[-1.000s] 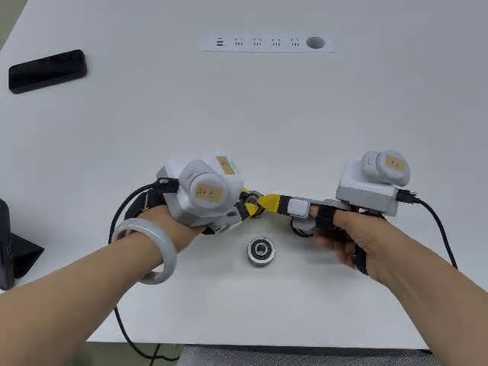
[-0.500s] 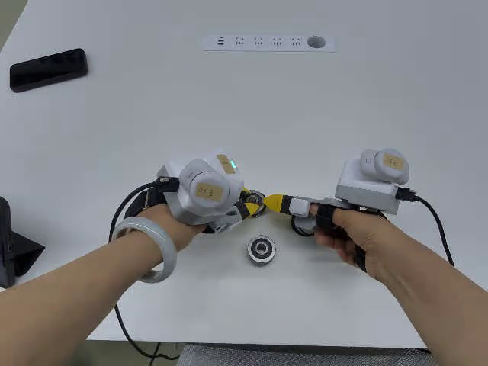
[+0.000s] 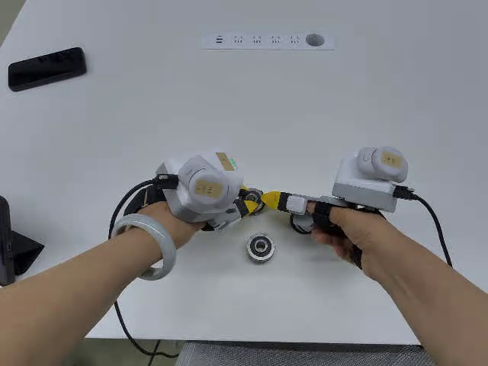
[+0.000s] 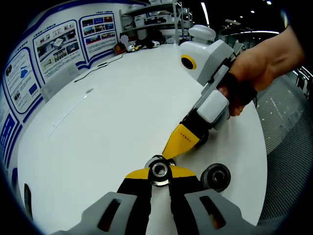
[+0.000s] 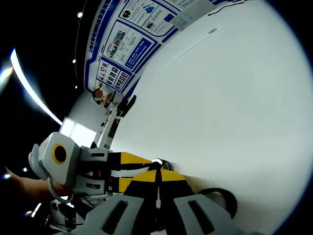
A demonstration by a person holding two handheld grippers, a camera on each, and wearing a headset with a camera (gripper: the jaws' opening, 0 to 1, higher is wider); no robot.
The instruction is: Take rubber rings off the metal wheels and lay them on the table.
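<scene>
Left hand-held gripper (image 4: 160, 173) pinching one metal wheel (image 4: 160, 169), right hand-held gripper (image 5: 156, 173) pressed together, second wheel (image 3: 261, 248) lying on table (image 3: 229, 107)

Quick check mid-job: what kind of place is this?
Probably a lab or demo hall, not a home: a big white table with a power strip, blue-framed display posters along the wall, and shelving beyond.

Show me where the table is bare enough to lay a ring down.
Bare: the wide stretch of table between the power strip and the left gripper and right gripper. Crowded: where the left gripper holds a wheel at the right gripper's tip, with the loose wheel just in front.
</scene>
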